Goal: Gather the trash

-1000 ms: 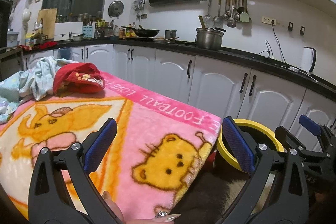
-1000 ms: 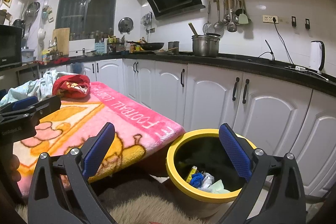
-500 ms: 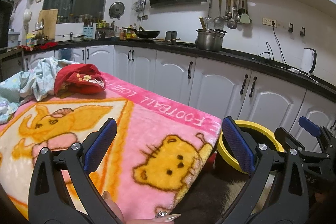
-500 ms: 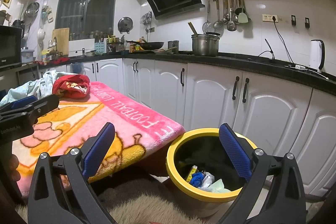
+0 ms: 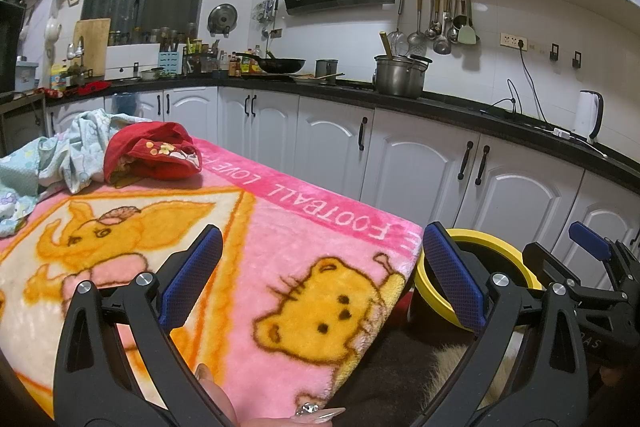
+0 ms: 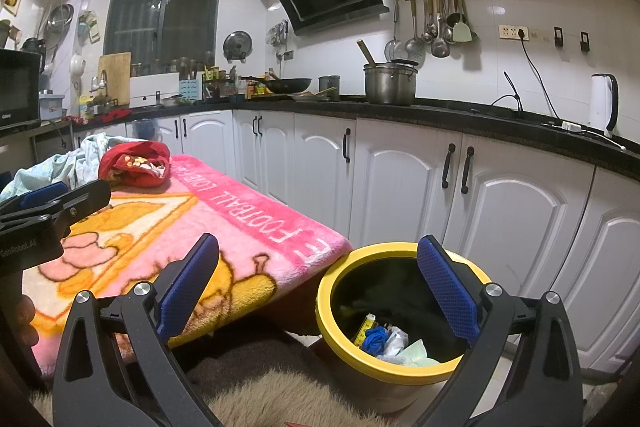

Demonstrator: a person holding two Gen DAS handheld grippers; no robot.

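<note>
both left gripper [image 5: 318, 283] and right gripper [image 6: 318, 285] gape empty; crumpled wrappers [image 6: 390, 341] already lie in the round yellow-rimmed bin [image 6: 340, 331], none visible on the near pink cartoon blanket [image 5: 280, 223].

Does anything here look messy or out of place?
Mostly tidy. A red garment and pale patterned cloth lie crumpled at the pink blanket's far end. Trash sits inside the yellow bin; nothing spilled.
</note>
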